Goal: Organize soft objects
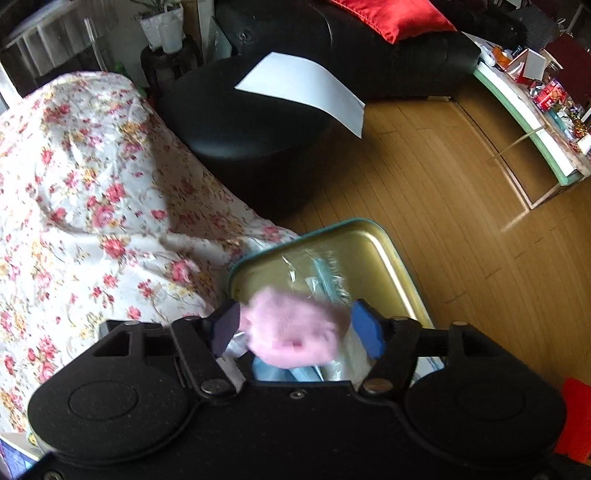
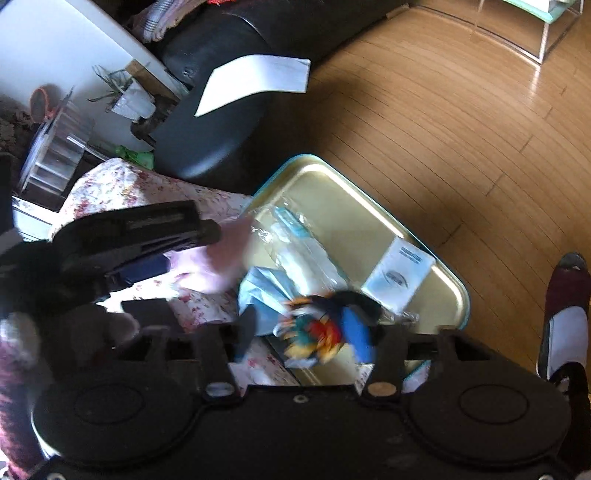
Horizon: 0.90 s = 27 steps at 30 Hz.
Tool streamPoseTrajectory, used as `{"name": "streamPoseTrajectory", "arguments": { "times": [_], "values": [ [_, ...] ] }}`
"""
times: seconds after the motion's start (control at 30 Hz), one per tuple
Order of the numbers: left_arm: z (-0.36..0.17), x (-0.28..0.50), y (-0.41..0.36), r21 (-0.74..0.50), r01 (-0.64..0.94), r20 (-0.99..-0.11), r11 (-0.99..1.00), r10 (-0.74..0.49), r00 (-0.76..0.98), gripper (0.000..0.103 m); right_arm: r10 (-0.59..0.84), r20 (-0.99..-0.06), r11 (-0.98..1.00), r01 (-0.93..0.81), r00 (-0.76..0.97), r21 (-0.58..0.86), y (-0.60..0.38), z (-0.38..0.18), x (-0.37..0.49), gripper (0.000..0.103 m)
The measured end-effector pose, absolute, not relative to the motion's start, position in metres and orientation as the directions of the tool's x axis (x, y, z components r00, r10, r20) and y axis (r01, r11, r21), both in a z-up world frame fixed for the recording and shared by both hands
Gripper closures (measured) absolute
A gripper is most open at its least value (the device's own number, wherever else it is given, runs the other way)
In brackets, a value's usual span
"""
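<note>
My left gripper [image 1: 295,326] is shut on a fluffy pink soft piece [image 1: 295,332] and holds it over the near end of a gold metal tin with a teal rim [image 1: 391,254]. In the right wrist view the left gripper [image 2: 177,254] comes in from the left with the pink piece [image 2: 210,266] at the tin's edge [image 2: 436,258]. My right gripper [image 2: 306,332] is shut on a blurred multicoloured soft toy [image 2: 314,332] above the tin's near side. Clear plastic packets with blue contents [image 2: 295,254] and a white booklet [image 2: 400,280] lie in the tin.
A floral cloth [image 1: 92,206] covers the surface on the left. A black leather stool [image 1: 243,125] with a white paper [image 1: 306,88] stands behind, a black sofa with a red cushion [image 1: 395,16] beyond. Wooden floor [image 2: 443,129] lies to the right, with a cluttered side table [image 1: 535,110].
</note>
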<state>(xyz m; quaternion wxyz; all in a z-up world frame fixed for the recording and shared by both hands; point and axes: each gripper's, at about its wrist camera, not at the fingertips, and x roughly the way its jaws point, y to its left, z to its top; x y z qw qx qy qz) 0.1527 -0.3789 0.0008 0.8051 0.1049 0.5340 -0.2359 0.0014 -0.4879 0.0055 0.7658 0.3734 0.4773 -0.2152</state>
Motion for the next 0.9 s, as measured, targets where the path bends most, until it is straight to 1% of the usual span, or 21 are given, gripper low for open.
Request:
{"name": "streamPoseTrajectory", "arguments": {
  "times": [0.17,0.53,0.73,0.8,0.87,0.9],
  "values": [
    [0.004,0.154,-0.373,-0.076,0.490,-0.908,0.869,-0.263,0.325,0.039,-0.029,-0.900,0.642,0.698,0.434,0.316,-0.487,0.008,0.001,0.046],
    [0.017,0.143,-0.343,-0.046,0.499,-0.904,0.865,-0.248,0.347,0.038,-0.045,-0.911,0.628,0.720,0.411,0.294,-0.489,0.005,-0.004,0.046],
    [0.029,0.128,-0.311,-0.024,0.509,-0.897,0.861,-0.243,0.370,0.038,-0.059,-0.920,0.641,0.721,0.388,0.263,-0.486,0.002,-0.002,0.045],
    [0.034,0.122,-0.296,-0.021,0.505,-0.894,0.863,-0.242,0.377,0.035,-0.066,-0.923,0.647,0.720,0.380,0.250,-0.484,0.001,-0.003,0.045],
    [0.039,0.118,-0.279,-0.016,0.496,-0.889,0.868,-0.239,0.390,0.028,-0.074,-0.926,0.655,0.718,0.371,0.236,-0.482,0.001,-0.003,0.045],
    [0.042,0.115,-0.271,-0.013,0.491,-0.885,0.871,-0.239,0.399,0.027,-0.078,-0.927,0.658,0.717,0.367,0.229,-0.481,0.000,-0.003,0.045]
  ]
}}
